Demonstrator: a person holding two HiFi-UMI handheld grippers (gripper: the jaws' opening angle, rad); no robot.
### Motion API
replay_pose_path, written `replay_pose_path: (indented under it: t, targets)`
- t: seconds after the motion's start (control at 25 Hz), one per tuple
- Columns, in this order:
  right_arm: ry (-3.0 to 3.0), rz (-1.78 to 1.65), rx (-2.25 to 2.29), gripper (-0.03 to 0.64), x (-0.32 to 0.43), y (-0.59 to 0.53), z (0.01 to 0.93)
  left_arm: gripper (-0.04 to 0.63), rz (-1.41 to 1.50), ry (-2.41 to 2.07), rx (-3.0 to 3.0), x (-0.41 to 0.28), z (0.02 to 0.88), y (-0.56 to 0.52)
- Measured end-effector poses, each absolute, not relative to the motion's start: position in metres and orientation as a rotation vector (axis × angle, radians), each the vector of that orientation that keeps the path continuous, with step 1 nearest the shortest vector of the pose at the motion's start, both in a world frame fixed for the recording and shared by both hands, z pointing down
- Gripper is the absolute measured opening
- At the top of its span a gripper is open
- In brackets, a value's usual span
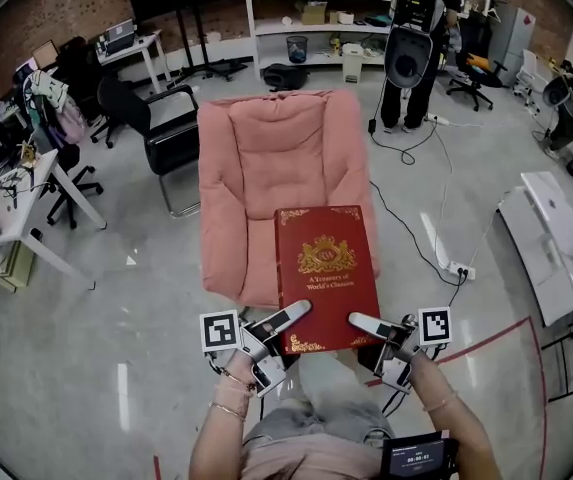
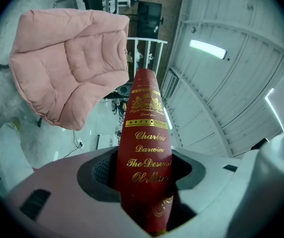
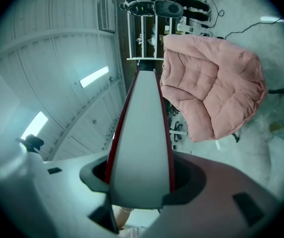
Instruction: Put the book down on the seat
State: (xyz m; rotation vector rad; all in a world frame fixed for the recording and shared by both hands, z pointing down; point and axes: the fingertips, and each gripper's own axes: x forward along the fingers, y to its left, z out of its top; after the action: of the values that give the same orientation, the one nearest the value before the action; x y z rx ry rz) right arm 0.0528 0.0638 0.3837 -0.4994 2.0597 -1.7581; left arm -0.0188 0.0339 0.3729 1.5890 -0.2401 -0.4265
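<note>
A person holds a large red book (image 1: 326, 278) flat in front of them with two claws, seen from above. The left claw (image 1: 291, 318) is clamped on the book's near left corner. The right claw (image 1: 366, 325) is clamped on its near right corner. Both sets of jaws stand fairly wide, pressed against the thick book from above and below.

The left gripper view looks along the red spine (image 2: 144, 148), which is lettered in gold and fills the gap between the jaws. The right gripper view looks along the pale page edge (image 3: 141, 148), framed by the red covers and likewise gripped between the jaws.

The book is in the air, gold-printed cover up. From above it overlaps the front right of the seat (image 1: 241, 258) of a pink padded chair (image 1: 266, 148). In both gripper views the chair lies beyond the book's far end, not touching it. The chair stands on a grey floor (image 1: 116, 308).
</note>
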Motion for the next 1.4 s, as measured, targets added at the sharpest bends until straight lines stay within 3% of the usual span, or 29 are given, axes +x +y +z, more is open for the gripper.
replay_pose_path:
  t: [1.4]
  targets:
    - [1.873, -2.118, -0.435, 0.258, 0.066, -0.155, 0.517, 0.244, -0.462, -0.432, 1.33, -0.01, 0.512, -0.178]
